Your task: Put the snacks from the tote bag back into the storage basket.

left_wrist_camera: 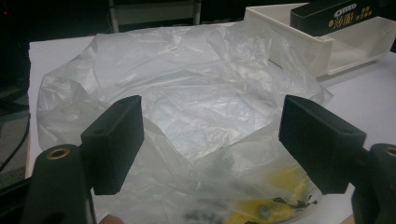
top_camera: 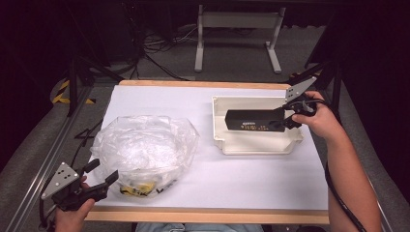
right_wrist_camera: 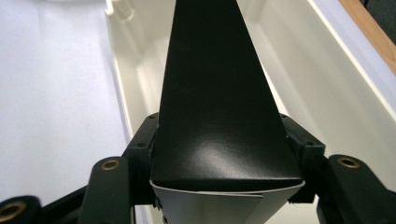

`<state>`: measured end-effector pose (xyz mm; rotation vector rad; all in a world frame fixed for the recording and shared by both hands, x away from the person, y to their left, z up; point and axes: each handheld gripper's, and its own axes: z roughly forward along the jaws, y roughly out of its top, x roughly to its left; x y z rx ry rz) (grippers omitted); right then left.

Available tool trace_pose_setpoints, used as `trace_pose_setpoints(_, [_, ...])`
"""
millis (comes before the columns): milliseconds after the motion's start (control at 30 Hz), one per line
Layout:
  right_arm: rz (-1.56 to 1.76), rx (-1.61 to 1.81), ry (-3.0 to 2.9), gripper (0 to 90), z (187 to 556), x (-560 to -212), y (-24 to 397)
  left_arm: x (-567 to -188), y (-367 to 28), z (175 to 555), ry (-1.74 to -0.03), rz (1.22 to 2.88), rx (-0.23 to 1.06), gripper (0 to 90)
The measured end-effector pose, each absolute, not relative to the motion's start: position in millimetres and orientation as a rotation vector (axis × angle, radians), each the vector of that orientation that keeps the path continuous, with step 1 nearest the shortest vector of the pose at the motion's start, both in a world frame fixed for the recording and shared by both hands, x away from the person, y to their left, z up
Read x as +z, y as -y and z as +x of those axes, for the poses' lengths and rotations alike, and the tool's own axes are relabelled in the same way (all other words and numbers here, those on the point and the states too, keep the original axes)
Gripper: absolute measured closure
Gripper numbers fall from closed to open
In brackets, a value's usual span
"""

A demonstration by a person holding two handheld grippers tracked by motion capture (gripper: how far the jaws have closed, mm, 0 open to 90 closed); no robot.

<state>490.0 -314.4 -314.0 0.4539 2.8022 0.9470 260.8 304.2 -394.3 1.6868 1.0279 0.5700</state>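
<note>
High view: right claw [top_camera: 288,117] clamps black box [top_camera: 251,119] end over tray [top_camera: 256,145]; left claw [top_camera: 102,175] wide open, empty, beside bag [top_camera: 145,145].

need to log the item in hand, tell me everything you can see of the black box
The black box is long and slim, cardboard by its look, matte black with small gold print on its side. It lies roughly level over the white tray, running along it. The right gripper is shut on its right end, a jaw on each side. In the right gripper view, a pale end flap shows at the near end. Whether it touches the tray floor is unclear.
</note>
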Motion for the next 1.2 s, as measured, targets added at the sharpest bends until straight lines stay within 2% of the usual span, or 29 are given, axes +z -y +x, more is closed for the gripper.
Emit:
trace_pose_setpoints(400, [0.473, 0.883, -2.841, 42.8, 495.9, -333.9, 317.6, -394.2, -301.3, 263.9, -1.021, 1.690, 0.564, 23.1])
trace_pose_setpoints(1200, [0.478, 0.795, -2.932, 40.8, 513.6, -349.0, 328.6, -395.2, -304.6, 263.6, -1.039, 1.675, 0.552, 23.1])
